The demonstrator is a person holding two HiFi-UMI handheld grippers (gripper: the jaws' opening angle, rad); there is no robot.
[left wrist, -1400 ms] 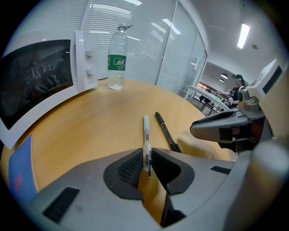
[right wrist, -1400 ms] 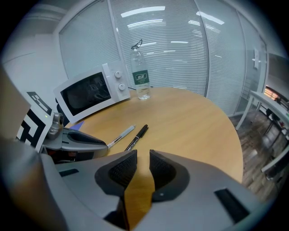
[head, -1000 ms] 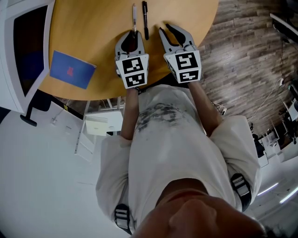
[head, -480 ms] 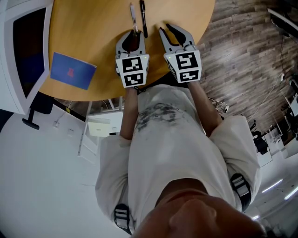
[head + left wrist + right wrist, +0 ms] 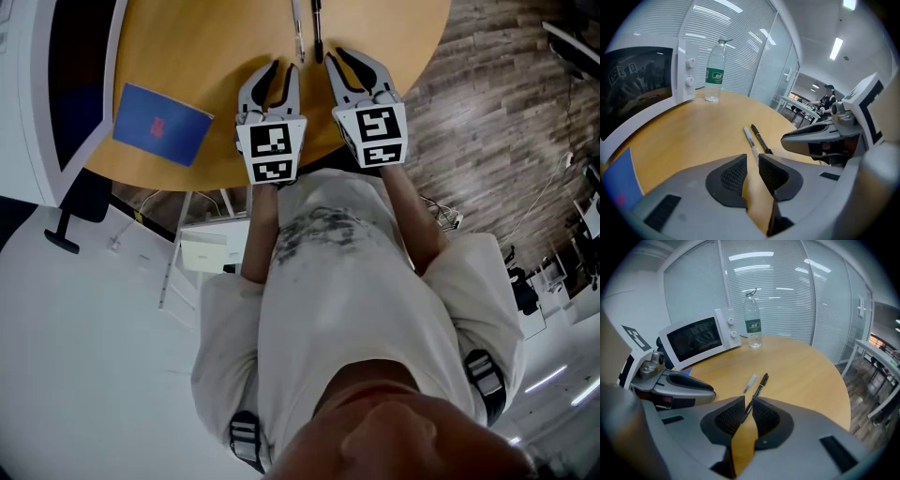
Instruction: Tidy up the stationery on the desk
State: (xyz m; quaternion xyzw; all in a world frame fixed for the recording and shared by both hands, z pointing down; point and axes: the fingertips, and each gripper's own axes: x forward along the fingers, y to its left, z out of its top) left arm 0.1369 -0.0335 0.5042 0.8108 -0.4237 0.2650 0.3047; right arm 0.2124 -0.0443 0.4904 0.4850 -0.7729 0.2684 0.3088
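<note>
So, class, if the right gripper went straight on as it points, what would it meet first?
Probably the black pen: its near end lies right between the slightly parted tips of the right gripper.

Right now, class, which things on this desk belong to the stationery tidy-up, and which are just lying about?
Belong to the job: white pen, black pen, blue booklet.
Just lying about: microwave, water bottle.
</note>
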